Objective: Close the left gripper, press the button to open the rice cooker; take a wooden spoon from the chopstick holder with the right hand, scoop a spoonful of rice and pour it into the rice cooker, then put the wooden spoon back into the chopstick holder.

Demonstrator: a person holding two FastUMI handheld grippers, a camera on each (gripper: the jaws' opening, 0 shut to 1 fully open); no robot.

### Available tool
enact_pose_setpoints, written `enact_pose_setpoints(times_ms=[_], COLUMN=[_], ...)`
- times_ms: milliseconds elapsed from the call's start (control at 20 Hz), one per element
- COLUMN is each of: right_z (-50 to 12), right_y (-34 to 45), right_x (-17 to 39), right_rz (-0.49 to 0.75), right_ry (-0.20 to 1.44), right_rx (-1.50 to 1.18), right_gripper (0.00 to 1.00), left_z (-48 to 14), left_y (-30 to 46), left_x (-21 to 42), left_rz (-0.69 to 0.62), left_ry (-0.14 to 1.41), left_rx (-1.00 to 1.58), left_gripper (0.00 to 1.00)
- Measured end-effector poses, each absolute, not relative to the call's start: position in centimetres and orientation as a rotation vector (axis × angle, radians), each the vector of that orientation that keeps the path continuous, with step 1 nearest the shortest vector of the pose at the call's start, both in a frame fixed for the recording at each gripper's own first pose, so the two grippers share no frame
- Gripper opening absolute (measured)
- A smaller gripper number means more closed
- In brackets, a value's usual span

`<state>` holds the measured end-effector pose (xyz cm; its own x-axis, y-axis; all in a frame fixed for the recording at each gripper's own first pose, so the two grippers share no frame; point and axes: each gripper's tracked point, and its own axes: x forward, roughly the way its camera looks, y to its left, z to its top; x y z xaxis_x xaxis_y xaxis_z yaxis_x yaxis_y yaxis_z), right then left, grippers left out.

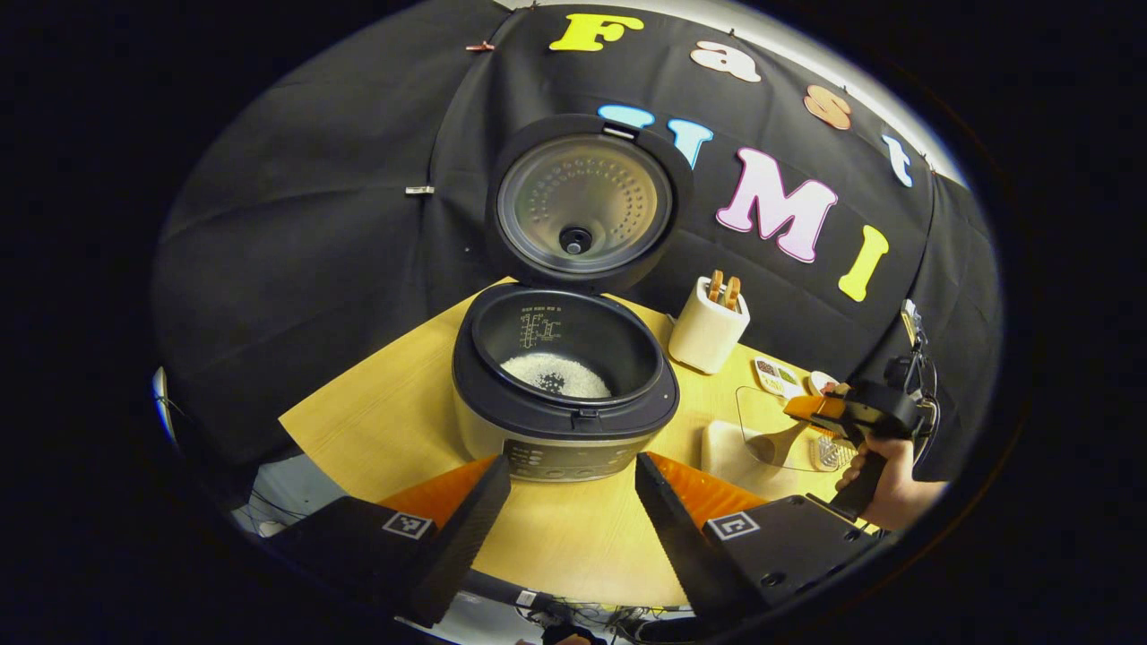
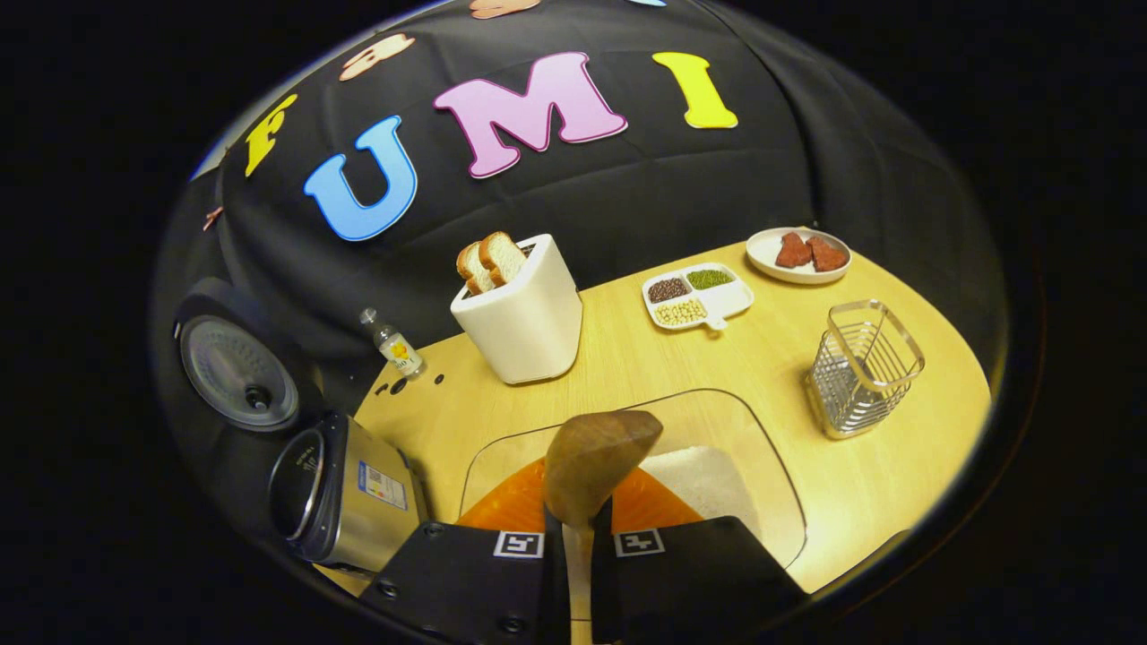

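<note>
- We hold the wooden spoon [image 2: 591, 461] clamped in the right tongs [image 2: 578, 560], its long axis running straight out along the fingers, bowl forward.
- The spoon bowl hangs above the clear rice container [image 2: 762, 466]; the rice [image 2: 699, 479] lies just right of it.
- The rice cooker [image 1: 564, 394] stands open to the left, some rice already inside.
- The empty chopstick holder [image 2: 862, 367] stands far right on the bench [image 2: 645, 367].
- Our left tongs [image 1: 573, 502] sit apart, idle, facing the cooker.

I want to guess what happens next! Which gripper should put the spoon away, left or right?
Right. The right gripper is already shut on the wooden spoon, and the chopstick holder stands empty on its side of the table. The left gripper is open, facing the rice cooker, whose lid is up.
</note>
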<state>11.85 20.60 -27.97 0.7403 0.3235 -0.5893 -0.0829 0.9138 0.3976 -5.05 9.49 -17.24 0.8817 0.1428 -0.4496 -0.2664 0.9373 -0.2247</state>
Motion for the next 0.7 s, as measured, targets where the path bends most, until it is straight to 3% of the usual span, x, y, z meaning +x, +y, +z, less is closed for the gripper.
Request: enact_pose_setpoints(times_ms=[400,700], right_z=[-26.6,-26.2], right_y=[22.5,19.0], right_x=[11.4,12.0], right_rz=[0.239,0.146], right_ry=[0.780,0.775], right_rx=[0.539,0.651], right_gripper=[0.14,0.13], left_z=[-16.7,-15.6], left_y=[9.4,9.6], left_x=[-5.1,-4.8], left_rz=[0.206,0.192], left_ry=[0.442,0.428], left_rx=[-0.274,-0.241], left_gripper=[0.95,0.95])
